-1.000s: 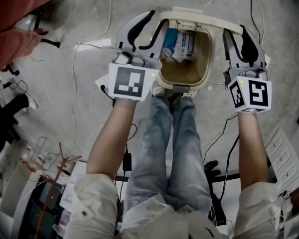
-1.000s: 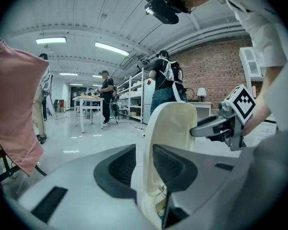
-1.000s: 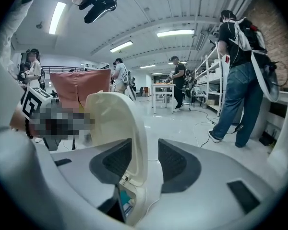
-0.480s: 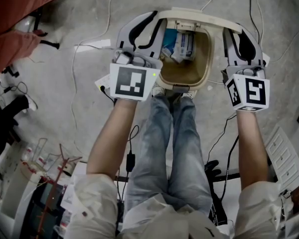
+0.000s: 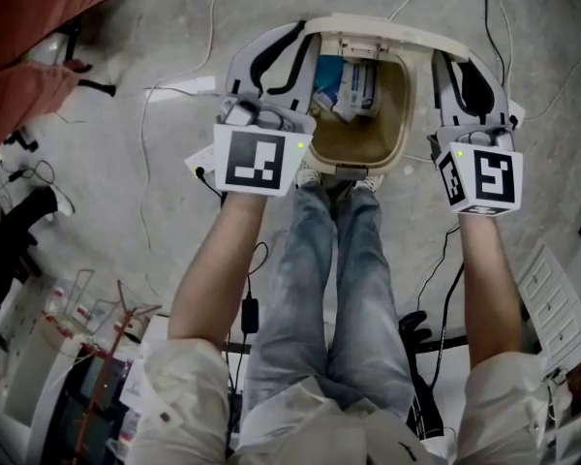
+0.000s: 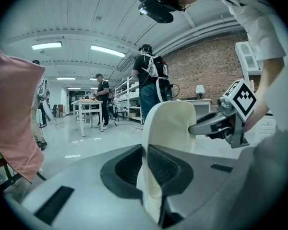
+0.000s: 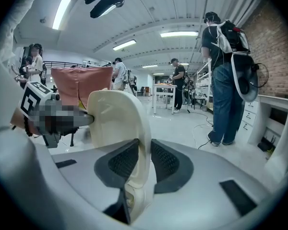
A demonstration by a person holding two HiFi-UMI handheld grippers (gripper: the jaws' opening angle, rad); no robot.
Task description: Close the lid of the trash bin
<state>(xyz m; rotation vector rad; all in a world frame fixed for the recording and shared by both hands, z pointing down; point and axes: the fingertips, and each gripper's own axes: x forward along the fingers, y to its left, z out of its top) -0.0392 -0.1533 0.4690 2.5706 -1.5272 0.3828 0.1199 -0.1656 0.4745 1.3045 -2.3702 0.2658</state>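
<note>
Jaws of left gripper (image 5: 289,42) and right gripper (image 5: 465,66) closing, pinching side edges of upright cream plastic lid (image 5: 387,29) over beige trash bin (image 5: 353,143); likely light, stiff, slick.

Head view steeply downward, gripper views close, level, facing each other, sharing the lid (image 5: 397,35)

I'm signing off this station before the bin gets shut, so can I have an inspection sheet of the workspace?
Surface: bare grey concrete floor, with the bin standing on it.
Job's things: bin open, boxes inside; lid upright at its far edge.
Clutter: rack at the lower left.
Grippers: left gripper and right gripper closing, one on each side edge of the lid, pads on it.
Cables: white cable and black cable loose on the floor.
Surroundings: red cloth, white drawers, brick wall, people standing.
</note>
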